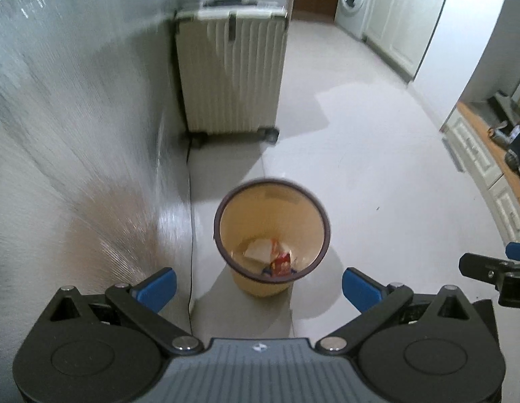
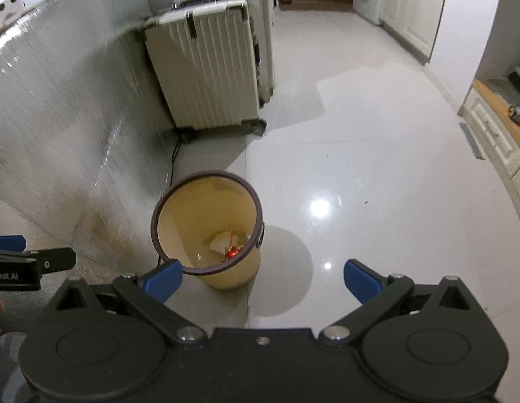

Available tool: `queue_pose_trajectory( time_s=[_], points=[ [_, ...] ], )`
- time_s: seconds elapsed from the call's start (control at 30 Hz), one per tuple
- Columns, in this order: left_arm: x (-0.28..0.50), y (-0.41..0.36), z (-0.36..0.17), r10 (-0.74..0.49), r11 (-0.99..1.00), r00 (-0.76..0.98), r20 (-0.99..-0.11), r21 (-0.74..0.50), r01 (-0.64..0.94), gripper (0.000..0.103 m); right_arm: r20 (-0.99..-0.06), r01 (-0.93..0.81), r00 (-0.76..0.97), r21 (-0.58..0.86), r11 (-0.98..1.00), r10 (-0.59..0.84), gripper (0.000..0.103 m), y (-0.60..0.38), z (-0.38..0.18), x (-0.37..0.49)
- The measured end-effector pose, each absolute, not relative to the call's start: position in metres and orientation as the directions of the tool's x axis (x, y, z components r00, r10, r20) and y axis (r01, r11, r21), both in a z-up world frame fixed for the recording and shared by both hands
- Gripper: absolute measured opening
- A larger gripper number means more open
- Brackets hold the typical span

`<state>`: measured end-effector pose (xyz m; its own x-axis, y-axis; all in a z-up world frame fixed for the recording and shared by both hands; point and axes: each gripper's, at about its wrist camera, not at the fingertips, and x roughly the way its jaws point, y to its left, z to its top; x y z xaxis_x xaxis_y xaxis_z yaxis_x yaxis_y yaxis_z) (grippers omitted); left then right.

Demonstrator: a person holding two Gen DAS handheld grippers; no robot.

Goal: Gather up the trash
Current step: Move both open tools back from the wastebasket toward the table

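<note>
A beige waste bin (image 1: pixel 238 215) with a dark rim stands on the pale tiled floor, next to a shiny silver panel. Inside it lie a white crumpled paper (image 1: pixel 258 250) and a red wrapper (image 1: pixel 281 263). My left gripper (image 1: pixel 258 288) hovers above the bin, open, with nothing between its blue pads. The right wrist view has the same bin (image 2: pixel 179 215) left of centre, with white paper (image 2: pixel 221 243) and a red scrap (image 2: pixel 233 253) at its bottom. My right gripper (image 2: pixel 263 280) is open and holds nothing, just right of the bin. Each gripper shows at the edge of the other's view.
A ribbed cream suitcase (image 1: pixel 231 77) on wheels stands behind the bin against the silver panel (image 1: pixel 75 134). A black cable (image 1: pixel 191 235) runs down beside the panel. White cabinets (image 1: pixel 401 16) and a washing machine (image 1: pixel 352 0) line the far right. Open floor (image 1: pixel 377 174) spreads right.
</note>
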<state>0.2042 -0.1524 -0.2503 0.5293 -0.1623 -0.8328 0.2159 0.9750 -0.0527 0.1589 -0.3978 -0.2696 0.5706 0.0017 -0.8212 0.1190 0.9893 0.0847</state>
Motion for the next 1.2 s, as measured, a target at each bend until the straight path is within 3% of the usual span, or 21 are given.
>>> queue_pose_trajectory(
  time_s=[0.57, 0.87, 1.2],
  points=[
    [0.094, -0.131, -0.098, -0.287, 0.953, 0.772, -0.567, -0.089, 0.289, 0.103, -0.595, 0.048, 0.804, 0.092, 0.995, 0.016, 0.103, -0.37, -0.128, 0.057],
    [0.052, -0.092, -0.032, -0.245, 0.968, 0.863, -0.442, -0.058, 0.245, 0.103, -0.44, -0.059, 0.893, 0.103, 0.993, 0.099, 0.103, -0.335, -0.053, 0.021],
    [0.045, -0.02, 0.026, -0.131, 0.99, 0.922, -0.366, 0.009, 0.144, 0.103, -0.363, -0.174, 0.91, 0.107, 0.979, 0.202, 0.103, -0.284, -0.007, 0.037]
  ],
)
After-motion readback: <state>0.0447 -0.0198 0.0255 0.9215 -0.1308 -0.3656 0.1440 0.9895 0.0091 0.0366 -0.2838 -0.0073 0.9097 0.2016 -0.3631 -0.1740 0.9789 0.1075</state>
